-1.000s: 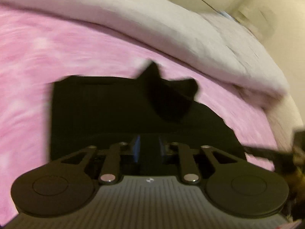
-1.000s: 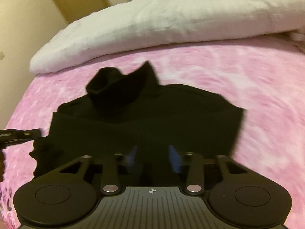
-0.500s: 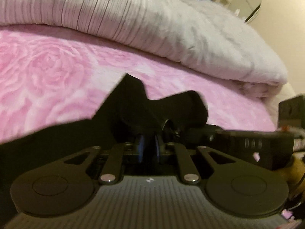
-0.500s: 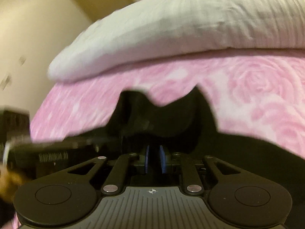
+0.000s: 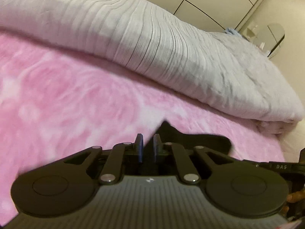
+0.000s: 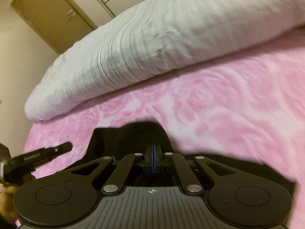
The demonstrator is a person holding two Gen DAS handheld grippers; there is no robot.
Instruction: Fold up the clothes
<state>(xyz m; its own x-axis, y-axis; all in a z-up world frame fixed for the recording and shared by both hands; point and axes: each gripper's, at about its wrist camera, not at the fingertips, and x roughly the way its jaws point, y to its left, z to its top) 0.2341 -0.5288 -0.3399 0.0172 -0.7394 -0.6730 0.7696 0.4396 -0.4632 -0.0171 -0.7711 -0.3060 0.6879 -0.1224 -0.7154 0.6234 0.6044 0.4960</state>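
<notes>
The left claw (image 5: 146,146) stands slightly parted, having just opened a little, with pink bedspread (image 5: 66,99) showing between its pads. The right claw (image 6: 153,159) has just pinched shut on the black garment (image 6: 133,137), which lies on the bed just ahead of both, spreading sideways between them. "DAS" is readable on the other tool's arm.

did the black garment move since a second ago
Yes. In both wrist views the black garment now shows lower in frame and farther below the white duvet, with more pink blanket between them.
</notes>
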